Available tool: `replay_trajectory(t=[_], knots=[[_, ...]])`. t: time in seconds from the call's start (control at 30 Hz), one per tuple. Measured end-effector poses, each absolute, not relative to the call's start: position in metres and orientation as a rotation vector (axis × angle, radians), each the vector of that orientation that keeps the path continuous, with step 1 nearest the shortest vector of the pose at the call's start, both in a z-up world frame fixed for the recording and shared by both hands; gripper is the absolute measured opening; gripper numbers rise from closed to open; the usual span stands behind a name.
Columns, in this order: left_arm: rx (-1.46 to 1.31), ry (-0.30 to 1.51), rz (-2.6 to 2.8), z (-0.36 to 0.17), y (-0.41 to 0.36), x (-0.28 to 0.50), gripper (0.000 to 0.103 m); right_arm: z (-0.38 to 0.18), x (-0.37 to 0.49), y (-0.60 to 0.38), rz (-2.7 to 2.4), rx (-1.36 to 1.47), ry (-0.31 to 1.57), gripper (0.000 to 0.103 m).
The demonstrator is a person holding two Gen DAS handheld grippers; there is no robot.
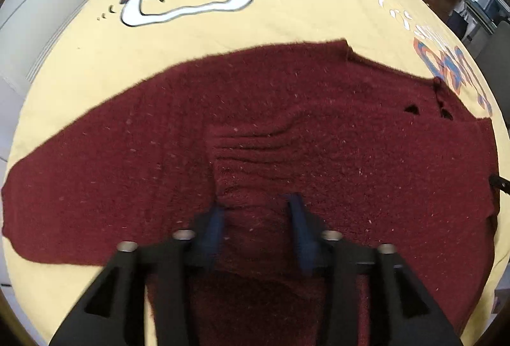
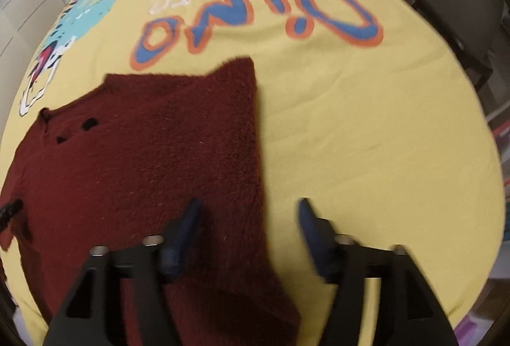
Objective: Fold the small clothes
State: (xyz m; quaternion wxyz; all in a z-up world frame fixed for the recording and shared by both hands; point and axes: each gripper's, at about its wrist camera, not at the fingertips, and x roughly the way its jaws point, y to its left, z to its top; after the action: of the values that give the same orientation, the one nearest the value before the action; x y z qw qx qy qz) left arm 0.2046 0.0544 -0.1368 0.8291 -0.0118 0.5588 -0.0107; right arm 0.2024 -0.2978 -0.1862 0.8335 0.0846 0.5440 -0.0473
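Sweater [image 1: 287,110], dark red and fuzzy, lies spread on the yellow printed bedsheet [image 1: 287,24], with one sleeve [image 1: 242,161] folded across its body. Nearest in the left wrist view, the left gripper [image 1: 258,215] stands with its jaws apart, astride that folded sleeve and pinching nothing. In the right wrist view the right gripper [image 2: 248,212] is spread wide over the sweater's side edge, one finger above knit, the other above bare sheet. Farther off, two small dark holes [image 2: 87,123] show near the shoulder. Snagging is the risk: a fingertip catching the loose knit or those holes could drag the sleeve back out and spoil the fold.
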Motion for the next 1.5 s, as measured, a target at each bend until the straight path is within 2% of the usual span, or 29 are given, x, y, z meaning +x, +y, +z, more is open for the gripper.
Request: replay_trajectory(t=[0.03, 0.07, 0.1, 0.13, 0.17, 0.37, 0.6, 0.8, 1.03, 1.5], knots=[[-0.027, 1.177, -0.021, -0.131, 0.055, 0.204, 0.067, -0.177, 0.198, -0.293, -0.087, 0.176, 1.127, 0.082], [-0.029, 1.159, -0.022, -0.123, 0.055, 0.203, 0.087, -0.169, 0.195, -0.286, -0.075, 0.167, 1.104, 0.083], [-0.031, 1.138, -0.027, -0.116, 0.054, 0.202, 0.100, -0.161, 0.195, -0.280, -0.067, 0.154, 1.084, 0.088], [-0.025, 1.117, -0.036, -0.108, 0.051, 0.200, 0.102, -0.153, 0.193, -0.272, -0.060, 0.137, 1.060, 0.098], [-0.014, 1.105, -0.049, -0.103, 0.046, 0.199, 0.102, -0.146, 0.192, -0.263, -0.045, 0.123, 1.034, 0.103], [0.023, 1.039, -0.147, -0.080, 0.004, 0.193, 0.102, -0.137, 0.198, -0.193, 0.069, 0.068, 0.993, 0.102], [0.089, 1.079, -0.161, -0.123, -0.029, 0.191, 0.102, -0.196, 0.195, -0.144, 0.033, -0.050, 1.046, 0.102], [0.173, 1.168, -0.117, -0.177, -0.027, 0.187, 0.102, -0.242, 0.194, -0.168, 0.001, -0.015, 1.115, 0.102], [0.152, 1.149, -0.079, -0.180, 0.003, 0.189, 0.102, -0.242, 0.188, -0.216, -0.031, 0.038, 1.100, 0.102], [0.116, 1.134, -0.096, -0.185, 0.018, 0.186, 0.102, -0.247, 0.182, -0.210, -0.060, 0.065, 1.071, 0.102]])
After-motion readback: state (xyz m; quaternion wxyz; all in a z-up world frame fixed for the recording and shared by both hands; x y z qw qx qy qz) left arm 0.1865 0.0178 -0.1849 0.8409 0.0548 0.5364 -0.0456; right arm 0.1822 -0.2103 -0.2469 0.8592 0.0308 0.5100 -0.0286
